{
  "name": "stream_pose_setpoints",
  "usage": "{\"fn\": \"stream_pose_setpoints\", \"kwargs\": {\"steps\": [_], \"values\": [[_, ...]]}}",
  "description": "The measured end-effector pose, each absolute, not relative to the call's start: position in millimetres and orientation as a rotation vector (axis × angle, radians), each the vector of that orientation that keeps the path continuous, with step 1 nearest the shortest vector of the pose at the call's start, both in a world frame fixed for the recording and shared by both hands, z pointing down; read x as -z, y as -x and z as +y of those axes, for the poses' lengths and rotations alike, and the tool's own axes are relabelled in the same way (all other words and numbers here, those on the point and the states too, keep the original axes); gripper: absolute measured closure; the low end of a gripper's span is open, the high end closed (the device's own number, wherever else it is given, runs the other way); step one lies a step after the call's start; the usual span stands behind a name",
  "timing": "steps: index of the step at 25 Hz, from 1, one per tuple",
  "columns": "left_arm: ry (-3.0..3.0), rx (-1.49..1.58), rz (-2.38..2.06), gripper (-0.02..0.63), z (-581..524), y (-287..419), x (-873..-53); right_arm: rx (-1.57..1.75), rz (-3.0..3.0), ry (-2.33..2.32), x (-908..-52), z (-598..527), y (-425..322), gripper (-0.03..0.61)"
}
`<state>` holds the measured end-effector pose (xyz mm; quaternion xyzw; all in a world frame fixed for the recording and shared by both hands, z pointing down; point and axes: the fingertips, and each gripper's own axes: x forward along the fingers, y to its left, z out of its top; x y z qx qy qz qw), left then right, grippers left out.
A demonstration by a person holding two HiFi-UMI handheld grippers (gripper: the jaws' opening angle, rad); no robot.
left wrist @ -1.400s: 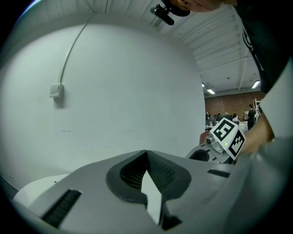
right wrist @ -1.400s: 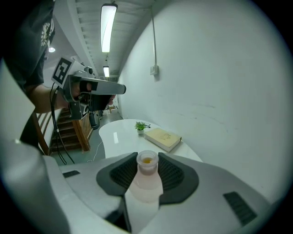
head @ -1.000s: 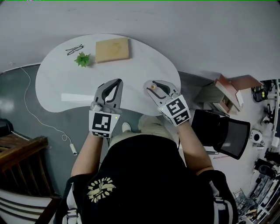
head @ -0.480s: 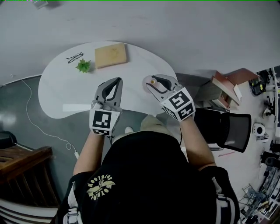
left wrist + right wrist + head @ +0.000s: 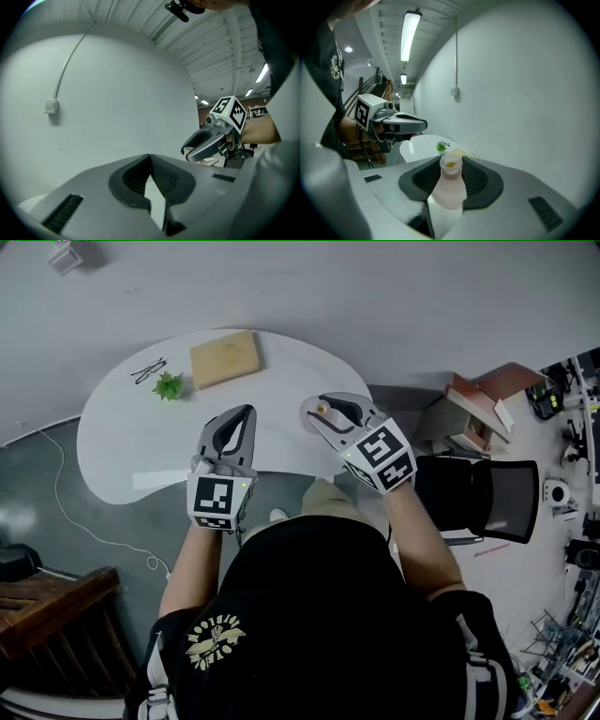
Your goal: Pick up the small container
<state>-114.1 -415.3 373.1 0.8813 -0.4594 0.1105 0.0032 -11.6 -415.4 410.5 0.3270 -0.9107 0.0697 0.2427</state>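
Note:
The small container (image 5: 450, 186) is a translucent little bottle with something yellow in its open neck. It stands upright between the jaws of my right gripper (image 5: 451, 161), which is shut on its body. In the head view the right gripper (image 5: 316, 412) holds the container (image 5: 323, 409) above the near right part of the white table (image 5: 131, 451). My left gripper (image 5: 247, 412) hovers beside it over the table's front edge. Its jaws meet at the tips with nothing between them, as the left gripper (image 5: 150, 157) shows in its own view.
At the table's far side lie a tan board (image 5: 225, 357), a small green plant (image 5: 169, 386) and a pair of glasses (image 5: 147, 370). A black chair (image 5: 487, 507) and stacked books (image 5: 478, 409) stand to the right. A white cable (image 5: 70, 507) runs over the floor at the left.
The right gripper has shifted a little up and left in the head view, the container still in it. The left gripper has hardly moved.

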Motion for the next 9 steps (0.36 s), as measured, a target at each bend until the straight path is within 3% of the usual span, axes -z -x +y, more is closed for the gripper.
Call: {"fn": "stream_pose_setpoints", "kwargs": {"steps": [9], "values": [[-2.778, -0.356, -1.403, 0.594, -427, 103, -381, -0.201, -2.488, -0.901, -416, -423, 6, 0.422]]}}
